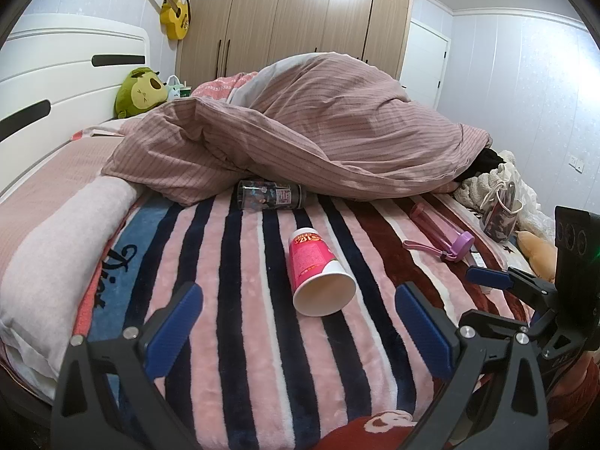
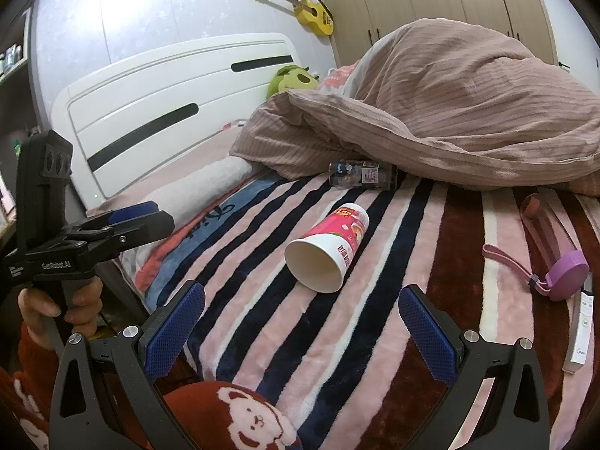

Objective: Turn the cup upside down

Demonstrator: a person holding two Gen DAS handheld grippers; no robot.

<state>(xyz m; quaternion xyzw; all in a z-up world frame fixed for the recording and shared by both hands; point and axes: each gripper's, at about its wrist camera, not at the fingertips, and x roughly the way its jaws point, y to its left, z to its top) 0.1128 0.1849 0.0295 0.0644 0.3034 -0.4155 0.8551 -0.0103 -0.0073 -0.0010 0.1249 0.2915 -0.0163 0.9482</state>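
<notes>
A pink and white paper cup (image 1: pixel 318 270) lies on its side on the striped blanket, open mouth toward me. It also shows in the right wrist view (image 2: pixel 328 249). My left gripper (image 1: pixel 300 296) is open and empty, its blue pads on either side of the cup's mouth but short of it. My right gripper (image 2: pixel 302 296) is open and empty, just in front of the cup's mouth. The right gripper also shows at the right of the left wrist view (image 1: pixel 498 275), and the left gripper at the left of the right wrist view (image 2: pixel 138 213).
A dark printed tumbler (image 1: pixel 270 195) lies on its side by the bunched pink duvet (image 1: pixel 318 131). A pink bottle with purple lid (image 1: pixel 442 230) lies to the right, a white stick (image 2: pixel 583 322) near it. A pillow (image 1: pixel 60 247) lies left.
</notes>
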